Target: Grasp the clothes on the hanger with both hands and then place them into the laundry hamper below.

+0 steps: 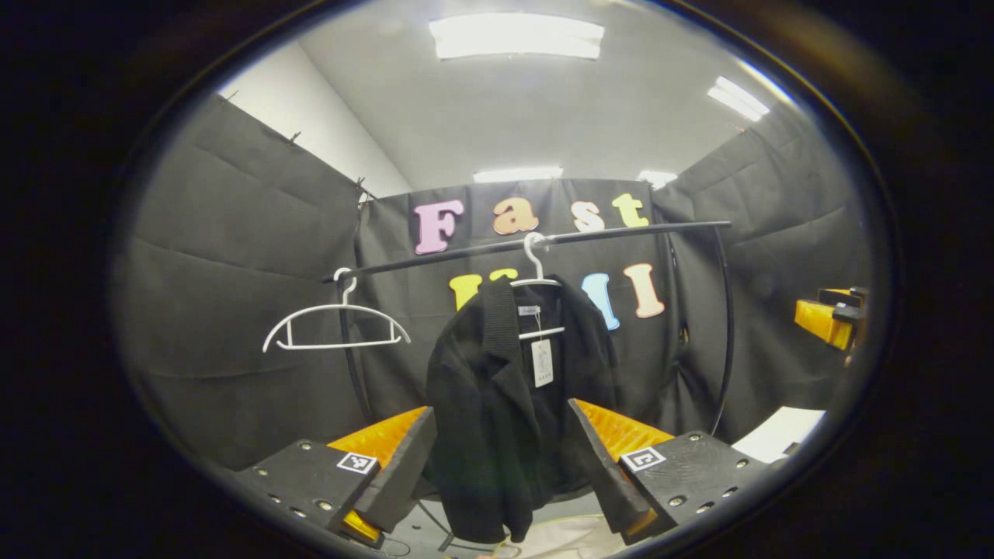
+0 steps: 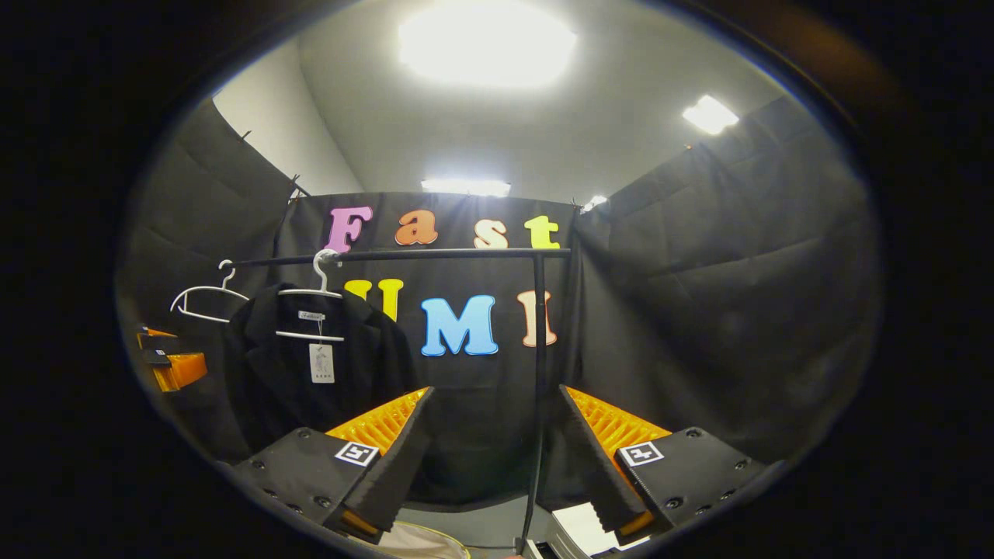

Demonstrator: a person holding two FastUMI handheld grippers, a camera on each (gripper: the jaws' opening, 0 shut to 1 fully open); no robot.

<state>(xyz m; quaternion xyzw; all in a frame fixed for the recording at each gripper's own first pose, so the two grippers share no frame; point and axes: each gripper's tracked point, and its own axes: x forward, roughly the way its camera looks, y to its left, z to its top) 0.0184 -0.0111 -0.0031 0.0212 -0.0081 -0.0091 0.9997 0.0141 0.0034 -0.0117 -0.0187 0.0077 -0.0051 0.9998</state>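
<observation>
Empty hanger (image 1: 335,326) left on rail (image 1: 528,242), black jacket (image 1: 505,404) hangs on white hanger (image 1: 536,268) mid-rail; left gripper (image 1: 501,466) jaws wide, apart from jacket; right gripper (image 2: 497,458) jaws wide, by rack post (image 2: 537,388)

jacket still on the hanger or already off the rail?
On. The black jacket hangs from a white hanger hooked on the rail; the left gripper is open, fingers either side, not gripping.

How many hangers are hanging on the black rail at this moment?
2. An empty white plastic hanger hangs near the left end of the black metal rail. A second white hanger hangs to its right and carries the black jacket. No others are visible.
</observation>
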